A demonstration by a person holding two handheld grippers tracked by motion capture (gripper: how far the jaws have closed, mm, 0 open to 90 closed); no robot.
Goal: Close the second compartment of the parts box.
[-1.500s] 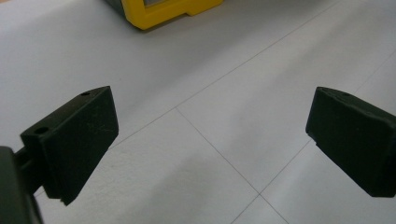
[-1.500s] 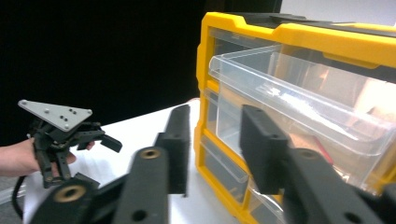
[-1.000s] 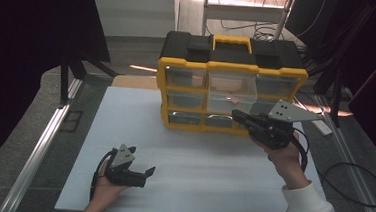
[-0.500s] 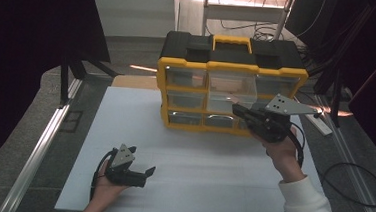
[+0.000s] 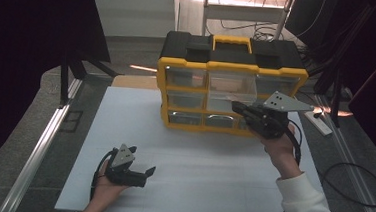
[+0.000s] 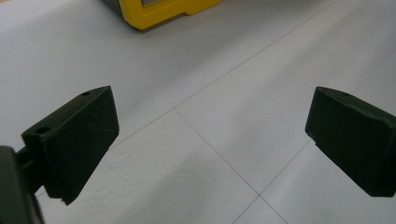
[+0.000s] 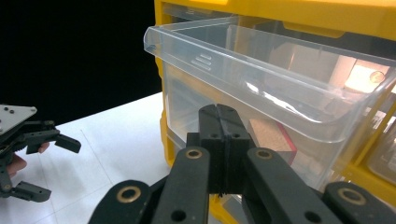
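A yellow and black organizer (image 5: 229,66) with clear drawers stands at the back of the white table (image 5: 197,162). In the right gripper view one clear drawer (image 7: 261,79) is pulled out, and a brown block with a red side (image 7: 273,135) lies behind its front wall. My right gripper (image 5: 237,107) is shut, its jaws pressed together with nothing between them (image 7: 219,140), just in front of that drawer. My left gripper (image 5: 142,160) rests low on the table near the front left, open and empty (image 6: 210,135). It also appears in the right gripper view, my left gripper (image 7: 51,168).
A yellow corner of the organizer (image 6: 154,11) lies ahead of the left jaws across bare white table. A power strip (image 5: 320,123) and cables (image 5: 356,183) lie on the floor at right. A metal rail (image 5: 43,146) runs along the left side.
The right gripper has shifted only slightly in front of the organizer. The left gripper has stayed where it was.
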